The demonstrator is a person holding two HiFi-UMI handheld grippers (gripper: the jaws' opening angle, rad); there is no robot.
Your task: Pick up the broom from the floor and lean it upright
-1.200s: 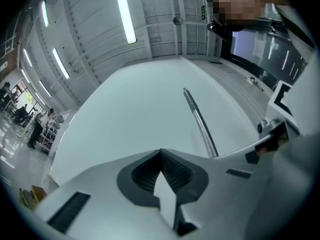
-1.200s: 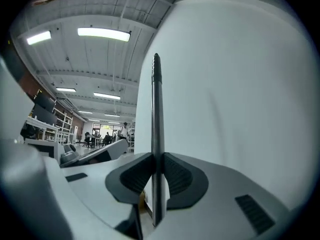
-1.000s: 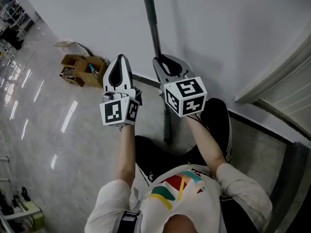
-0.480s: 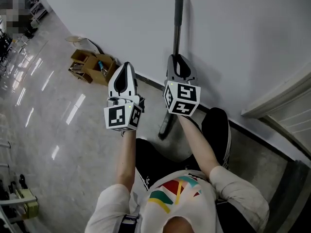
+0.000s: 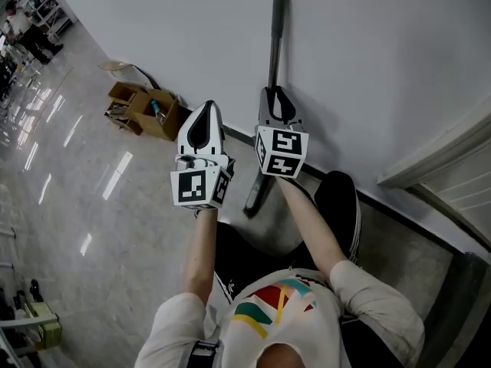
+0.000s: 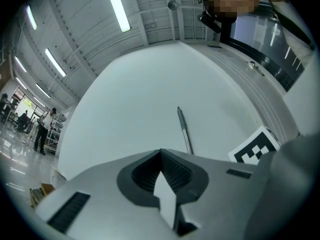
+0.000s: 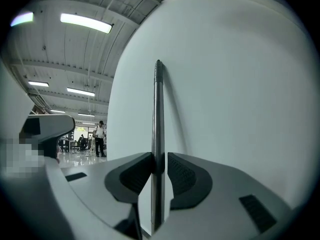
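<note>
Two grippers show in the head view.

**Placement, left to right**
- A box [image 5: 146, 112] sits on the floor [image 5: 77, 205] at 10 o'clock, against the wall [image 5: 368, 52]. It is well apart from the work.
- The left gripper [image 5: 207, 113] hangs at 11 o'clock, just beside the broom [image 5: 276, 29] and not touching it. Its jaws are pressed together with nothing between them. It probably carries no load because one grip is enough to steer a light pole.
- The broom stands nearly upright at 12 o'clock. Its tip is high on the wall and its lower end slants toward 7 o'clock.
- The right gripper [image 5: 276, 102] pinches the broom at mid-length. In its own view the ribbed pads close on the shaft from both sides. A hold at this height likely gives control of the tilt while the tip is set against the wall.
- The lean looks almost complete. The release is not yet made.

**Hidden or unclear, left to right**
- The lower end of the broom passes behind the left gripper and the person's arm. Its head and its footing on the floor are not visible.
- Contact between the tip and the wall cannot be confirmed. In the right gripper view only a close shadow suggests it.
- A door frame [image 5: 437, 152] at 3 o'clock is cut off by the picture edge.
</note>
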